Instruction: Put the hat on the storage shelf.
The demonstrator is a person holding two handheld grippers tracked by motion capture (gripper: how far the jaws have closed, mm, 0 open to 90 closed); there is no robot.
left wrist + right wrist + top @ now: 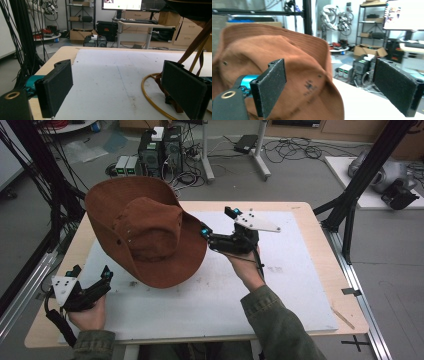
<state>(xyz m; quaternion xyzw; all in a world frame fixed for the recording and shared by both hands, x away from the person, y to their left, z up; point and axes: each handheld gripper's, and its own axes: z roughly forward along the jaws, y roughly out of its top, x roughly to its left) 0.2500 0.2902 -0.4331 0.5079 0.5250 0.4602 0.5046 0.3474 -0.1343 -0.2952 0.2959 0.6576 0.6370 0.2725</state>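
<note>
The brown hat stands tilted over the left half of the white mat, its lower brim edge on the mat and its top edge high. The right gripper, jaws spread wide, sits just beside the brim without clamping it. The left gripper, also spread and empty, rests near the table's front corner. With nothing pinching it, the hat could topple flat, or a nudge from the right jaws could push it away.

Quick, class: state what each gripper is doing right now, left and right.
Left gripper: open, holding nothing, beside the hat.
Right gripper: open, jaws apart at the hat's brim, gripping nothing.
</note>
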